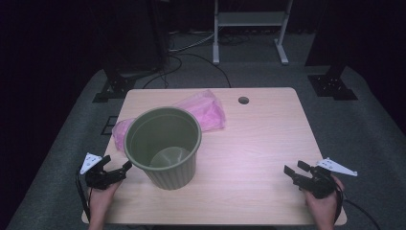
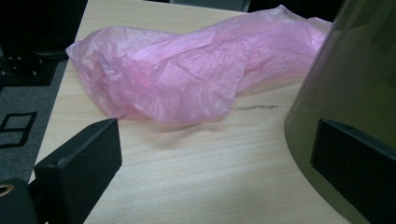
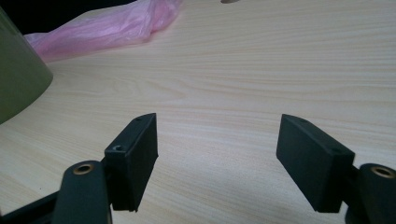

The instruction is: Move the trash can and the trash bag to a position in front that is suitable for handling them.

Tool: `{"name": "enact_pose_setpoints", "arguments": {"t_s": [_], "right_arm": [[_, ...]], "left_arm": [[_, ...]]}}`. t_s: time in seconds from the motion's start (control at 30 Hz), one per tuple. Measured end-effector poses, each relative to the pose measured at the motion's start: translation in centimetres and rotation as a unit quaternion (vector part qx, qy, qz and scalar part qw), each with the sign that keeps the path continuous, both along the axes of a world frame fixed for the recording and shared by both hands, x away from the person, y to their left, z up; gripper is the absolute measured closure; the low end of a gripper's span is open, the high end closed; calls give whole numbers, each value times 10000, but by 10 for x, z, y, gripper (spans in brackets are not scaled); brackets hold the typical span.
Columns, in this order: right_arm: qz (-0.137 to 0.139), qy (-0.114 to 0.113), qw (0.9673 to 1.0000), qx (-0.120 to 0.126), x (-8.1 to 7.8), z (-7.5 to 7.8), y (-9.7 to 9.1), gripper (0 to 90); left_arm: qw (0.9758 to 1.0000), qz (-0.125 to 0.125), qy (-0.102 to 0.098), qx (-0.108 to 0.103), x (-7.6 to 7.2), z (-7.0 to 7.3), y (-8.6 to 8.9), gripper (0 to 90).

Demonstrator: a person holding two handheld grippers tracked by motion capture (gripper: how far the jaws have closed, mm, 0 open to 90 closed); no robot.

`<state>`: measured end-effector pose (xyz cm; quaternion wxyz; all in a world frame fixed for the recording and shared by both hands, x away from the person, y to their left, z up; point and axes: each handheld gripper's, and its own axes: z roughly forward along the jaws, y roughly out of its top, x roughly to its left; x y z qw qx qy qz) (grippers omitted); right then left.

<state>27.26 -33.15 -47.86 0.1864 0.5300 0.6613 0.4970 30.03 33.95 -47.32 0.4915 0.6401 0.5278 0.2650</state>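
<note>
Stood upright at 8 o'clock on a pale wooden table [image 1: 258, 143]: green bin [image 1: 164, 146], pink plastic bag [image 1: 206, 111] touching behind at 12. Left gripper [image 1: 116, 168] wide beside the bin; right gripper [image 1: 293, 170] wide at 4 o'clock, both empty. Around: grey carpet [image 1: 364, 124], white frame [image 1: 249, 28], dark room.

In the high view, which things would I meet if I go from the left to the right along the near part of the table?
left gripper, jaws open, beside the bin → green bin, standing upright → bare stretch of the table → right gripper, jaws open over the wood.
</note>
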Motion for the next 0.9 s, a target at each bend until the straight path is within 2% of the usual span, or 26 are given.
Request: {"name": "enact_pose_setpoints", "arguments": {"t_s": [0.03,0.2,0.3,0.47,0.63,0.9], "right_arm": [[10,7,10000,-12,0,0,0,284],[44,-4,10000,-40,0,0,2,284],[15,-32,10000,6,-2,1,-1,284],[-64,-32,10000,27,-6,1,-5,284],[-173,-112,9998,0,-11,4,-7,284],[-219,-110,9997,49,-12,3,-10,284]], "left_arm": [[10000,0,1,-32,1,1,-2,7],[9997,-54,-19,221,4,6,-11,8],[9998,-83,-56,195,6,8,-14,7],[9993,-117,-3,346,13,11,-23,8],[9989,-325,-43,345,19,15,-31,22],[9961,-681,-82,552,26,17,-41,30]]}}
